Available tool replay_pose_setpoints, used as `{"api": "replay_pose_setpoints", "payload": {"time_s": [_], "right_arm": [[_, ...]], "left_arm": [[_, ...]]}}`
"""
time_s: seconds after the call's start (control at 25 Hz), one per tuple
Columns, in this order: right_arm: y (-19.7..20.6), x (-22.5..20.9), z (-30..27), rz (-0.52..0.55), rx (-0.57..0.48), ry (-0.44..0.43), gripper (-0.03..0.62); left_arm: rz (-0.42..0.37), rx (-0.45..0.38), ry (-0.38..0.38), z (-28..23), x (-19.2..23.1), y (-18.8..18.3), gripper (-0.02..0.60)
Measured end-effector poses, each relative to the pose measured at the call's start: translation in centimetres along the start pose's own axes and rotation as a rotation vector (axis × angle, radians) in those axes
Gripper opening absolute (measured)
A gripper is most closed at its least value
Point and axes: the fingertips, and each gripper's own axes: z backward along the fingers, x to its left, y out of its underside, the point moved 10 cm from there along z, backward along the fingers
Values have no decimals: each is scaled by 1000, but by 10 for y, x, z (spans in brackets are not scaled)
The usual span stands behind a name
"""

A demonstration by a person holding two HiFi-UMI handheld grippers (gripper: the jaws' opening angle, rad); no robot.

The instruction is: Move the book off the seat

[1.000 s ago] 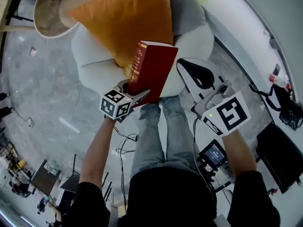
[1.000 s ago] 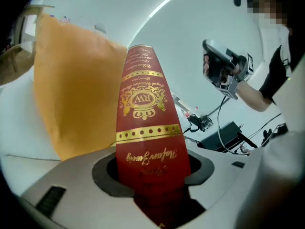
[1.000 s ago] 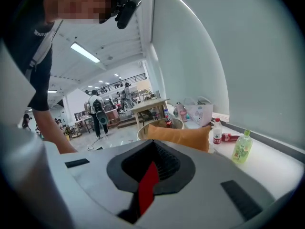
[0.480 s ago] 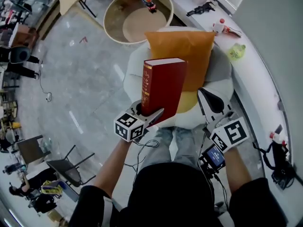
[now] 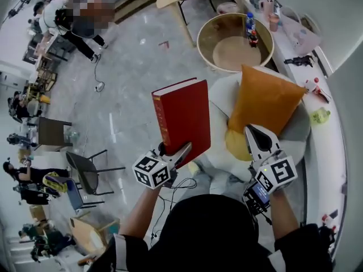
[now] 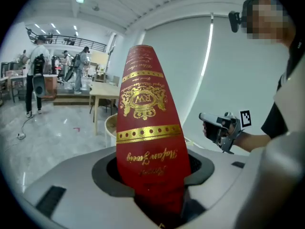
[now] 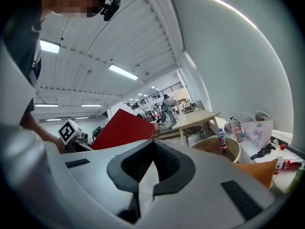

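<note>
A thick red book (image 5: 184,120) with gold lettering on its spine stands upright in the air, held at its lower end by my left gripper (image 5: 179,153). In the left gripper view the book (image 6: 147,142) fills the gap between the jaws, which press on it. It hangs over the grey floor, left of the white padded seat (image 5: 220,95). An orange cushion (image 5: 266,103) leans on that seat. My right gripper (image 5: 256,136) hovers over the seat's front edge, shut with nothing in it (image 7: 151,163). From there the book (image 7: 121,130) shows as a red slab.
A round wooden tub table (image 5: 211,50) with bottles (image 5: 249,27) stands behind the seat. A white counter (image 5: 332,146) with small items curves along the right. A yellow cushion (image 5: 233,143) lies under the orange one. Chairs (image 5: 85,171) and people stand far left.
The book has swung left, away from the seat and out over the floor, still held by the left gripper. The right gripper stays close to the seat.
</note>
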Motion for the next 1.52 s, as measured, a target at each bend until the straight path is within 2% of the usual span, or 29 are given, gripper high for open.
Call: {"api": "replay_pose_setpoints", "payload": {"time_s": [0.2,0.32,0.56,0.8,1.08,1.32,1.52], "right_arm": [[-7,44,-35,64,7,-47,9],[-5,72,-58,114,23,-51,9],[-4,140,-116,150,60,12,9],[2,186,-190,190,101,31,9],[2,240,-256,219,143,42,9],[13,264,-289,233,156,-6,9],[8,264,-306,231,136,-4,9]], "left_arm": [[41,-118,-73,50,31,-15,253],[66,-182,-66,66,54,-19,253],[89,-257,-27,111,126,-20,253],[97,-360,-52,158,210,-27,253],[96,-401,-110,216,274,-22,253],[155,-452,-162,258,308,-10,253],[170,-454,-174,266,323,-12,253]]}}
